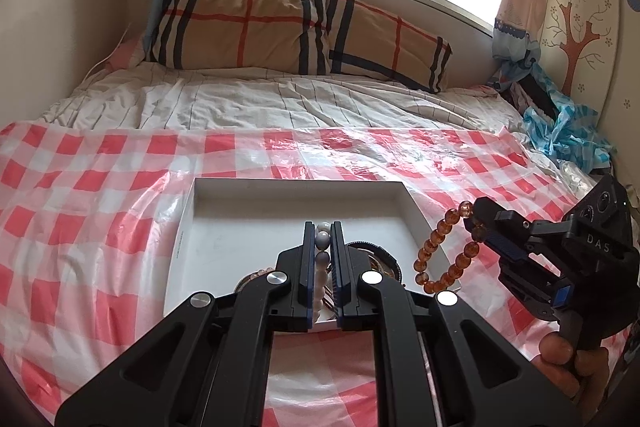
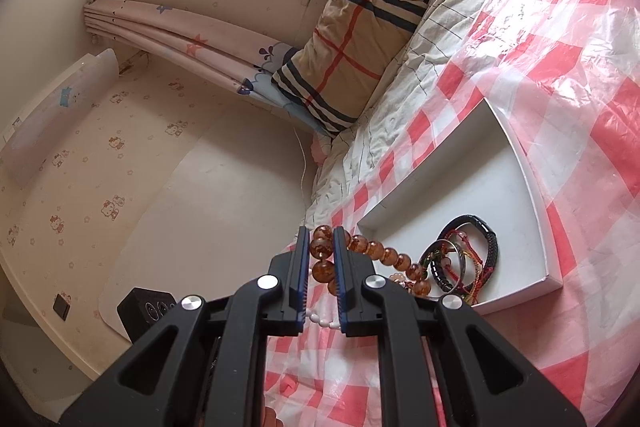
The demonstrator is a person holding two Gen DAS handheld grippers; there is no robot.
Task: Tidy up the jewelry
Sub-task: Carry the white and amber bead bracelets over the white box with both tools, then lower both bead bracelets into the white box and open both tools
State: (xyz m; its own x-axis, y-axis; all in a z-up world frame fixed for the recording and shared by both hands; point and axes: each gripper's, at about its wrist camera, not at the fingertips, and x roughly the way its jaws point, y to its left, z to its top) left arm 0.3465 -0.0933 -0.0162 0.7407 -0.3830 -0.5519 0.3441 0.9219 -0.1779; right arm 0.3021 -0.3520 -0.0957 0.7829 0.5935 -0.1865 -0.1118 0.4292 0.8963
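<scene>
A white shallow tray (image 1: 224,211) lies on the red-checked plastic sheet on the bed; it also shows in the right wrist view (image 2: 520,195). My left gripper (image 1: 323,227) is shut on a pale grey-white bead bracelet (image 1: 322,239) over the tray's near part. My right gripper (image 2: 322,231) is shut on an amber bead bracelet (image 2: 376,251), which hangs just right of the tray in the left wrist view (image 1: 440,251). Several dark and braided bracelets (image 2: 468,259) lie in the tray's near corner.
Red-checked plastic sheet (image 1: 100,187) covers the near bed. A plaid pillow (image 1: 280,27) lies by the window wall. Crumpled blue plastic (image 1: 560,131) sits at the right edge. A wall (image 2: 200,207) runs along the bed's left side.
</scene>
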